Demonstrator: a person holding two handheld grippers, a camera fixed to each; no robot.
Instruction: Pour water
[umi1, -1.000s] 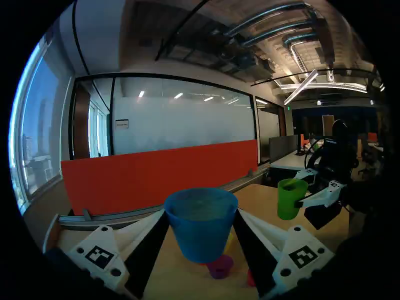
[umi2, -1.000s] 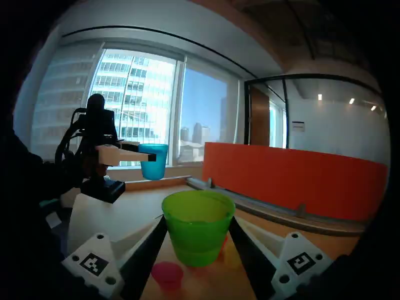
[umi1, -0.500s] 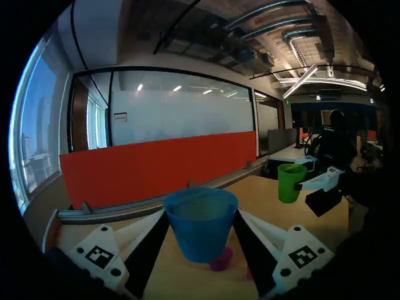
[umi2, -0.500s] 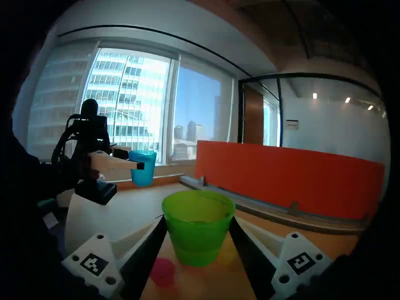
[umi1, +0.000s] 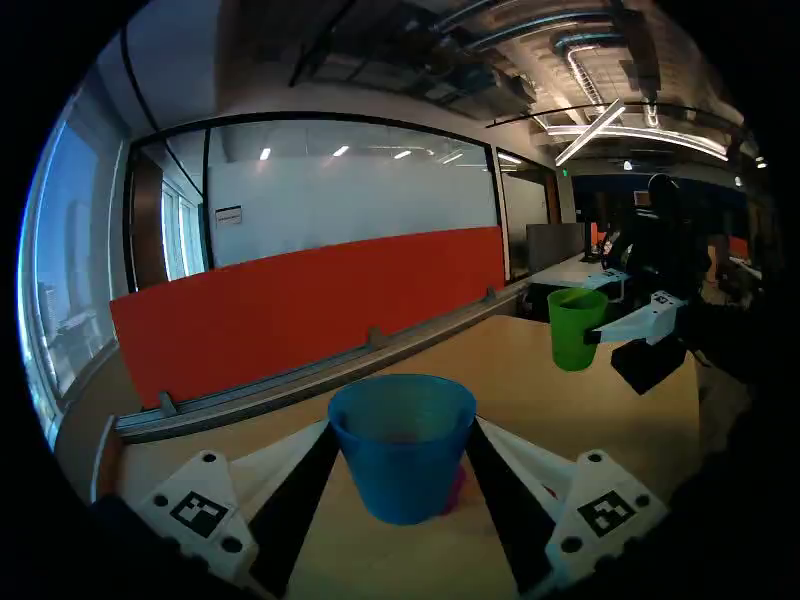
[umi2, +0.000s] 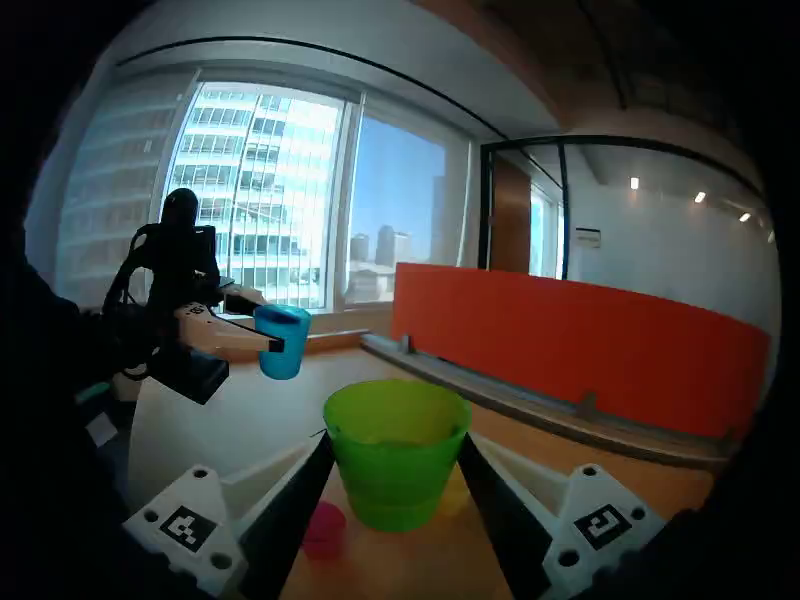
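- Blue cup (umi1: 402, 460) is sitting upright, clamped between the left gripper's (umi1: 402, 435) fingers over the wooden table (umi1: 520, 390); the green cup (umi1: 574, 327) is hanging farther right.
- Right gripper (umi2: 396, 445) is squeezing the green cup upright, with the blue cup off left.

Before you stood a long orange partition (umi1: 300, 300).
A grey rail (umi1: 330, 362) ran along the partition's foot, meeting the wooden desktop (umi1: 520, 375); frosted glass (umi1: 350, 205) rose above the partition, a tall window (umi2: 260, 190) onto towers lay past its left end, and a light strip (umi1: 592, 130) hung high to its right.
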